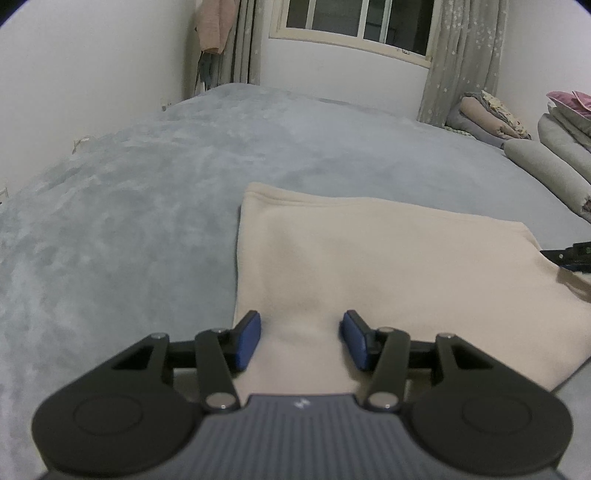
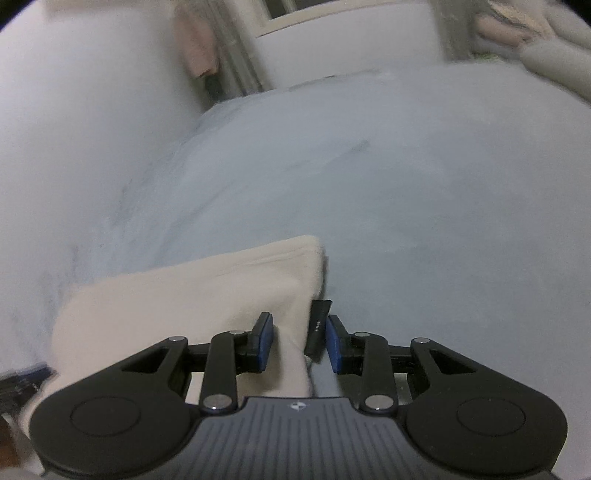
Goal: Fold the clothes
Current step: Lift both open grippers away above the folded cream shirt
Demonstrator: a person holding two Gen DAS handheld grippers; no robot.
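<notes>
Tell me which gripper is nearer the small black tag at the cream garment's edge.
Right. The right gripper has the black tag beside its right-hand finger, fingers open around the cream garment edge. The left gripper sits open over the garment's other side.

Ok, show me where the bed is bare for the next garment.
Bare blue-grey blanket runs from the cream garment left to the wall and ahead toward the window. Crowded at right: stacked bedding.
</notes>
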